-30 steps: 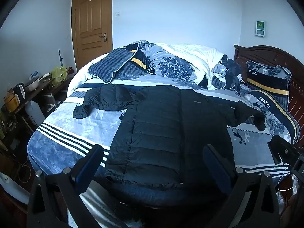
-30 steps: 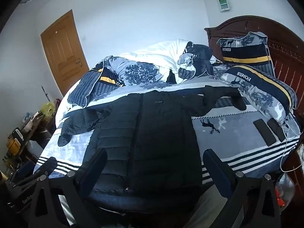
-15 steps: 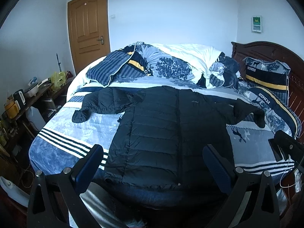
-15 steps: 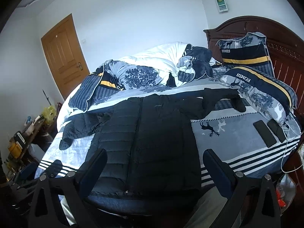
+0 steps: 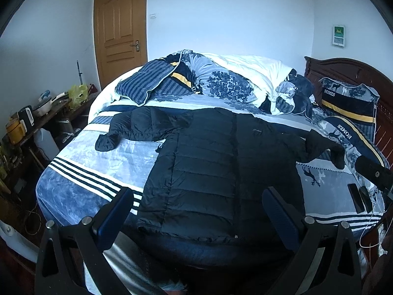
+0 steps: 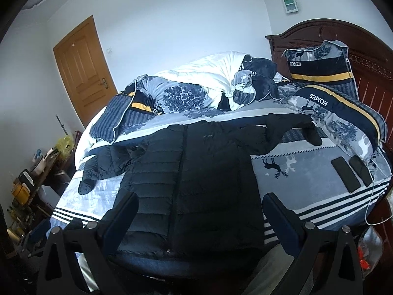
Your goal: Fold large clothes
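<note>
A black quilted puffer jacket (image 5: 216, 169) lies flat, front up, on the bed (image 5: 81, 184), with its hem at the near edge and both sleeves spread out to the sides. It also shows in the right wrist view (image 6: 203, 177). My left gripper (image 5: 199, 211) is open and empty, held above the jacket's hem. My right gripper (image 6: 200, 211) is open and empty, also above the hem. Neither gripper touches the jacket.
A heap of duvet and pillows (image 5: 221, 81) lies at the far side of the bed. Two pillows (image 6: 329, 98) lean by the wooden headboard (image 6: 368, 56) at right. Two phones (image 6: 351, 172) with a cable lie on the bed's right part. A cluttered side table (image 5: 36, 118) stands at left.
Both grippers have risen and pulled back a little, so the bed and jacket sit lower and smaller in view. The jacket has not moved.
</note>
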Available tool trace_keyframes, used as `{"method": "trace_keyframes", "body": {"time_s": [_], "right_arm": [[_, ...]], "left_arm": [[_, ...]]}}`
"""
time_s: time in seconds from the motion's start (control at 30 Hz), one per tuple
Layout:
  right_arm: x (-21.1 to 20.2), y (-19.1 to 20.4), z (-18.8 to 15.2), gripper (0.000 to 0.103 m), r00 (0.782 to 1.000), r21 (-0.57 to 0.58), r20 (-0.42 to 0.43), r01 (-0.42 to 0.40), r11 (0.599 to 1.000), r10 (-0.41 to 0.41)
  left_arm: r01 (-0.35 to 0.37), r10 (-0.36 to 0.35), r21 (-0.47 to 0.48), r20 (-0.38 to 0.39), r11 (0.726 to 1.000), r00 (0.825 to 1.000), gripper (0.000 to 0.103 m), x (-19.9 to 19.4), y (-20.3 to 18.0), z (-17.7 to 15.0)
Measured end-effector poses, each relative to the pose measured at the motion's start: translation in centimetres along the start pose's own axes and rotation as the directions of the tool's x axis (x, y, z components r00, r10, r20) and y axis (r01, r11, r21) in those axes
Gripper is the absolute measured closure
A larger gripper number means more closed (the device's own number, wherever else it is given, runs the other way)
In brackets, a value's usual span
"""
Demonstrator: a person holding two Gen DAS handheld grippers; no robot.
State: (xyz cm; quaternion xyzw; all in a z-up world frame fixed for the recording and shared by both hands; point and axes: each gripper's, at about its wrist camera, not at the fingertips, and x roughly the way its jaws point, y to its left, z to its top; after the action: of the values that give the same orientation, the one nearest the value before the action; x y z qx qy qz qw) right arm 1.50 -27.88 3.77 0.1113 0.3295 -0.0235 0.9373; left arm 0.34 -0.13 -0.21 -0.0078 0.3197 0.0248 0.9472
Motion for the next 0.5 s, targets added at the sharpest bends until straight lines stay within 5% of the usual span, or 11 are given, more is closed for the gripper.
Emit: {"method": "trace_keyframes", "body": {"time_s": [0.27, 0.5], "right_arm": [[0.4, -1.2, -0.5, 0.001, 0.999, 0.049, 0.027, -0.049, 0.998, 0.047], [-0.3, -2.1, -0.3, 0.001, 1.0, 0.024, 0.021, -0.003, 1.0, 0.003]], "left_arm": [[-0.006, 0.006, 0.031, -0.011, 1.0, 1.0, 0.0, 0.3, -0.9, -0.4], [-0.005, 0.004, 0.083, 0.023, 0.997, 1.0, 0.0, -0.8, -2.9, 0.0]]}}
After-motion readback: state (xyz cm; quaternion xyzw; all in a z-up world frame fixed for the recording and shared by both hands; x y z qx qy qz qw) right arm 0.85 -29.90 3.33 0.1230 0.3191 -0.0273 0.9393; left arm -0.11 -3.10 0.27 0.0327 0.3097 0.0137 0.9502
